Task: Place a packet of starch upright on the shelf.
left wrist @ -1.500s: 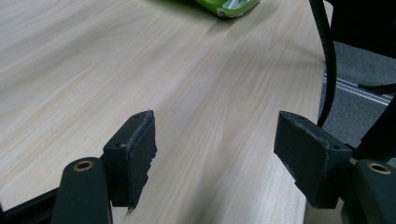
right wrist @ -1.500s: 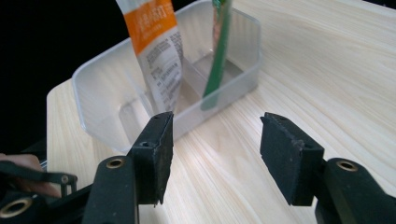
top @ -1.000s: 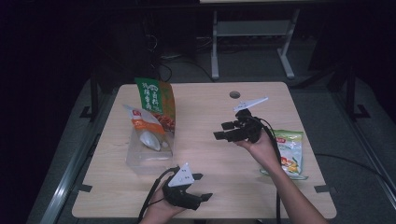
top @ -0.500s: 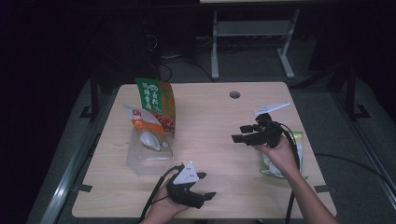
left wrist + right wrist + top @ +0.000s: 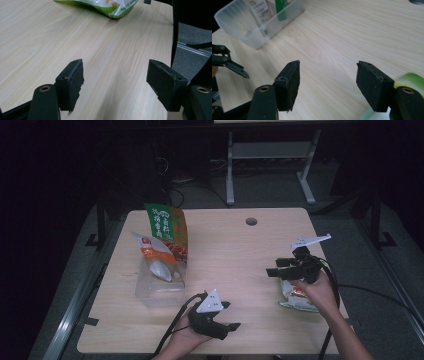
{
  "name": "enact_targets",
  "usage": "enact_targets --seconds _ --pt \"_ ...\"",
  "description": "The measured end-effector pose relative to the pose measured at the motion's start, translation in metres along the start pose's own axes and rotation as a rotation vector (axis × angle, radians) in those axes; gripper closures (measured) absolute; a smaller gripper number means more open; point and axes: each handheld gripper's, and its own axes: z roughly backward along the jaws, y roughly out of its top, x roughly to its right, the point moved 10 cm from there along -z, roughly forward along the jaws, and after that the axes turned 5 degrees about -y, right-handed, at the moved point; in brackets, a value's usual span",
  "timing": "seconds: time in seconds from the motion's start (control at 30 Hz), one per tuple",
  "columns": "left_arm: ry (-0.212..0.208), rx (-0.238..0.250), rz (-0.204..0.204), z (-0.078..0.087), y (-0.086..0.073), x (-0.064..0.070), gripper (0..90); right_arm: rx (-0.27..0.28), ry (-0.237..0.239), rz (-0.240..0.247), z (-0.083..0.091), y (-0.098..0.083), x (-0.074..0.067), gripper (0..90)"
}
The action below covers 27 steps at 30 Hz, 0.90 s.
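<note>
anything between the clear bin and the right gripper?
No, just bare tabletop between the clear bin and the right gripper. The high view and the right gripper view both show it.

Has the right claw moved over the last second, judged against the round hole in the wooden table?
Yes. The right claw has moved away from the round hole, toward the person and the table's right edge, above the green snack packet.
</note>
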Motion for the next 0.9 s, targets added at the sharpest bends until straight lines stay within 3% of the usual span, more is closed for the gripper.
enact_targets --seconds 0.6,0.9 --pt "-0.035 -0.016 -0.035 -0.028 0.017 0.007 29.7 -0.038 -0.122 -0.096 0.028 -0.049 0.058 32.2" --pt "-0.036 -0.013 -0.033 -0.033 0.02 0.008 30.1 -0.061 -0.193 -0.154 0.04 -0.072 0.085 31.7"
